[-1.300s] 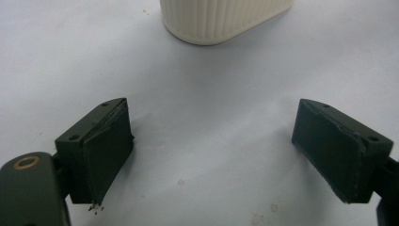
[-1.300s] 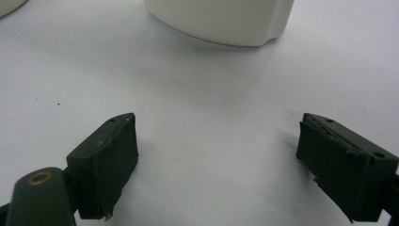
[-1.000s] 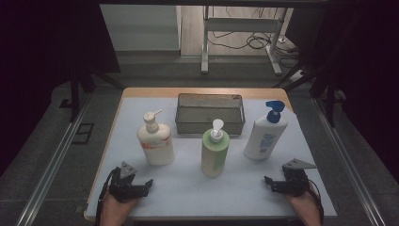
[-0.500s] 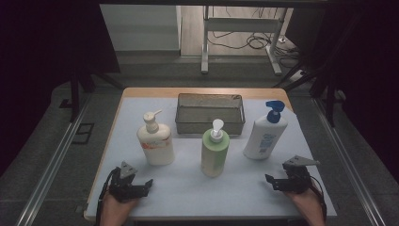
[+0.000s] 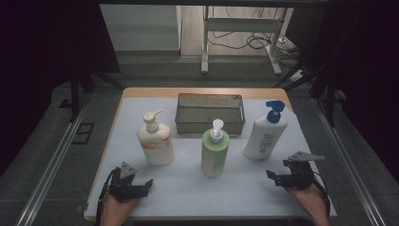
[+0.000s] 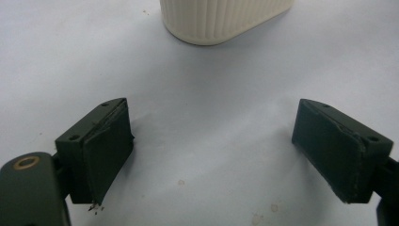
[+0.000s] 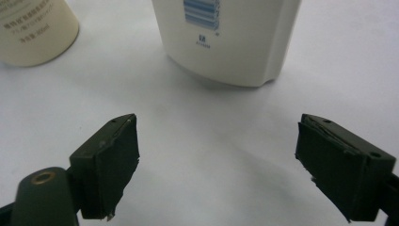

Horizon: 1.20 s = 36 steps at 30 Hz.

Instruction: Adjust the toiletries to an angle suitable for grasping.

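Three pump bottles stand in a row on the white table top: a cream one [image 5: 155, 143] at the left, a green one [image 5: 215, 153] in the middle, and a white one with a blue pump [image 5: 263, 136] at the right. My left gripper [image 5: 148, 183] rests near the front edge, open and empty, below the cream bottle. In the left gripper view the bottle's ribbed base [image 6: 226, 19] stands ahead of the wide-apart jaws [image 6: 211, 139]. My right gripper [image 5: 270, 174] is open and empty, just in front of the white bottle [image 7: 230, 37]. The green bottle's base [image 7: 33, 28] shows at its left.
A dark wire mesh basket [image 5: 210, 123] sits behind the bottles at the middle of the table's far side. The white mat [image 5: 188, 188] lies bare between the two grippers. Metal rails run along both sides of the table, and dark curtains hang beyond them.
My right gripper has crept a little toward the white bottle. The left gripper and the bottles have stayed where they were.
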Motion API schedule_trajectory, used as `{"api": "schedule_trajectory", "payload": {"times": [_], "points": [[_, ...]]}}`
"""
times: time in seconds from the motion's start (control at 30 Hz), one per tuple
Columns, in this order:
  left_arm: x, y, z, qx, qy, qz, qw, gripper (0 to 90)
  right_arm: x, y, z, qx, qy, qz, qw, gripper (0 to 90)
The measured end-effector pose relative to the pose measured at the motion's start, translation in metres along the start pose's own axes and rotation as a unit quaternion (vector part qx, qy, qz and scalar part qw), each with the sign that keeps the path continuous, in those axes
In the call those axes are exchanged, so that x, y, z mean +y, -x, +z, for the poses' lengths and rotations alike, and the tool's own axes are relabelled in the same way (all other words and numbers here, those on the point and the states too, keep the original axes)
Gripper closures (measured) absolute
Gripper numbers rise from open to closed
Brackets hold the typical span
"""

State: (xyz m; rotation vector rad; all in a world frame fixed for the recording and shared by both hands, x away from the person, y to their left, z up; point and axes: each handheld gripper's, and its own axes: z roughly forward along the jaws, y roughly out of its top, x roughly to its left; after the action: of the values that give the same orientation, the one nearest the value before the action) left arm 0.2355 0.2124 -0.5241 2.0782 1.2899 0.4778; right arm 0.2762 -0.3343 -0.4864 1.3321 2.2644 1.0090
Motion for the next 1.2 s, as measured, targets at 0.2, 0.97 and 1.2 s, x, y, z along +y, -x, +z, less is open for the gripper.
{"api": "schedule_trajectory", "payload": {"times": [0.2,0.97,1.2], "points": [[0.000,0.000,0.000,0.000,0.000,0.000,1.0000,12.3,0.007,0.005,-0.003,-0.003,-0.002,-0.003,1.0000,25.8],[0.000,0.000,0.000,0.000,0.001,0.000,1.0000,12.3,0.037,0.031,0.000,-0.025,0.017,0.000,0.9996,78.6],[0.000,0.000,0.000,0.000,0.000,0.000,1.0000,12.2,0.044,0.047,0.008,-0.020,0.025,0.019,0.9993,88.7]]}}
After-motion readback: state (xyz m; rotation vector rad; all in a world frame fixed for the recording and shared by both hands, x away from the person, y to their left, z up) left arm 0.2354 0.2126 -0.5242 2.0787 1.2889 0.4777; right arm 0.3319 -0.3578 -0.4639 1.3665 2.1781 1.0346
